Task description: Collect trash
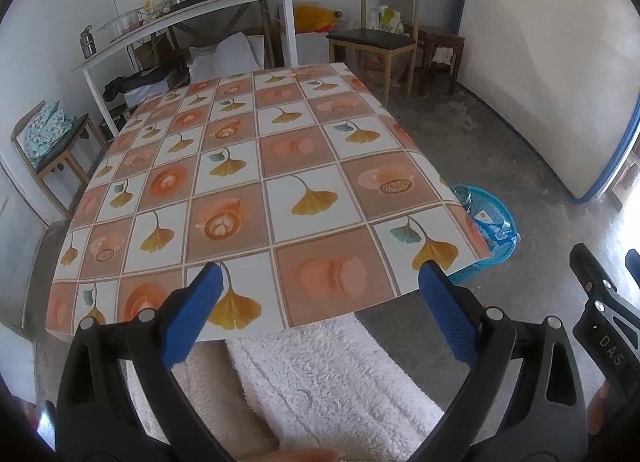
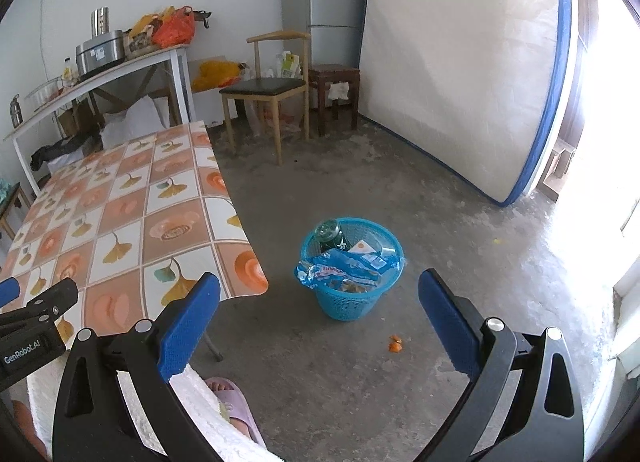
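A blue plastic basket [image 2: 352, 294] stands on the concrete floor to the right of the table, holding a green glass bottle [image 2: 330, 236], blue wrappers [image 2: 344, 268] and a white packet. The same basket [image 1: 494, 222] peeks out past the table's right edge in the left wrist view. My right gripper [image 2: 320, 294] is open and empty, held above the floor short of the basket. My left gripper [image 1: 320, 286] is open and empty over the near edge of the table [image 1: 256, 166], whose cloth has a ginkgo-leaf and macaron pattern. Small orange scraps [image 2: 395, 345] lie on the floor near the basket.
A person's white fleece-covered lap [image 1: 332, 382] and a slippered foot [image 2: 236, 402] are below the grippers. A wooden chair [image 2: 268, 90], stool [image 2: 334, 94], fridge [image 2: 320, 2] and leaning mattress [image 2: 472, 74] line the far side. A cluttered white side table [image 1: 192, 18] stands behind.
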The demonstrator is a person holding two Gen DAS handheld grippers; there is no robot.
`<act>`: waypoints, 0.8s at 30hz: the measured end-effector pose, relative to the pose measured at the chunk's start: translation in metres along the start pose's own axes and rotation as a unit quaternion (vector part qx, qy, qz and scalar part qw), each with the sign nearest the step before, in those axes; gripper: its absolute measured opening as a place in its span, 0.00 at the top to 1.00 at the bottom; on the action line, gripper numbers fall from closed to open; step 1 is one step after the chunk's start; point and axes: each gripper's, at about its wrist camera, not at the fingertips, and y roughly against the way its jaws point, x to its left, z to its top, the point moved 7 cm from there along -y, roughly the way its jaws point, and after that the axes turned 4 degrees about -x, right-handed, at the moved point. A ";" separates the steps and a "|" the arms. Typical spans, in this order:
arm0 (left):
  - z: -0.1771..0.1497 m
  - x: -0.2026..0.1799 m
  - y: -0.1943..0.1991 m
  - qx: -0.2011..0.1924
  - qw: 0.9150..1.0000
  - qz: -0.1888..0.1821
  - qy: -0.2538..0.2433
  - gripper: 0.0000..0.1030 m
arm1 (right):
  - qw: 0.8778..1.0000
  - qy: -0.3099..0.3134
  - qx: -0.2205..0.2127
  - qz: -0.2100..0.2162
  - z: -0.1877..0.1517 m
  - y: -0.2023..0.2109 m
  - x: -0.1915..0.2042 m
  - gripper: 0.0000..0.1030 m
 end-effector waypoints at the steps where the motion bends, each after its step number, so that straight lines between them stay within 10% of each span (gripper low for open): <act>1: 0.000 0.000 -0.001 0.002 1.000 0.000 0.000 0.08 | 1.000 0.001 0.000 0.000 0.000 0.000 0.000 0.06; 24: -0.002 0.002 -0.011 0.014 1.000 0.002 0.003 0.08 | 1.000 -0.005 0.008 -0.029 0.000 -0.009 -0.016 0.06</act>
